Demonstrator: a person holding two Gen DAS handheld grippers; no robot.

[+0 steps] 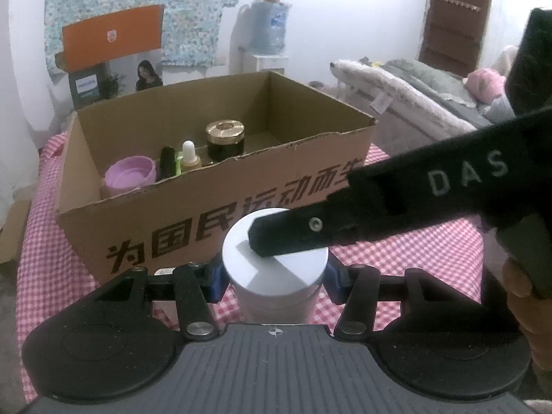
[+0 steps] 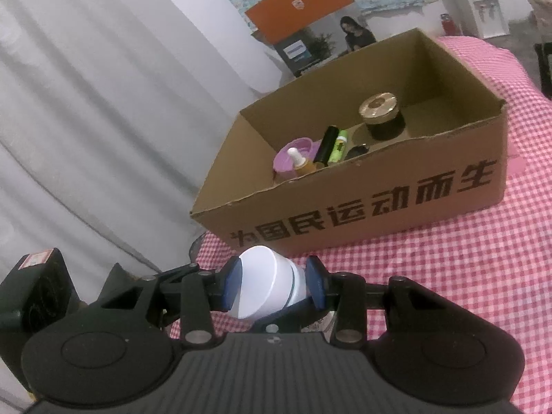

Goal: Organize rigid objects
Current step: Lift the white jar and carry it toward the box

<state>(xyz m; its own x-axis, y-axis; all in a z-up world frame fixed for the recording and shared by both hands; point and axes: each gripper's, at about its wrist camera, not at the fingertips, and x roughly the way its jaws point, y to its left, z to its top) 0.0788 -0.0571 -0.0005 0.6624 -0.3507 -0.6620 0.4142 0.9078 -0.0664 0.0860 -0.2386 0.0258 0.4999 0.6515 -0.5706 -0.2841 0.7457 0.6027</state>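
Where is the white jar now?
In both wrist views the white jar sits low in the centre, between gripper pads, over the checked tablecloth, just before the cardboard box.

One white jar (image 1: pixel 274 269) stands on the checked worktop (image 2: pixel 448 276). One cardboard box (image 2: pixel 379 193) sits there too, holding six things: one pink cup (image 2: pixel 293 158), one dropper bottle (image 2: pixel 300 164), one black tube (image 2: pixel 327 143), one green tube (image 2: pixel 338 148), one small dark item (image 2: pixel 357 151) too hidden to identify, and one dark jar with a gold lid (image 2: pixel 379 110). Two grippers are in view, the left gripper (image 1: pixel 274 277) and the right gripper (image 2: pixel 272 286).
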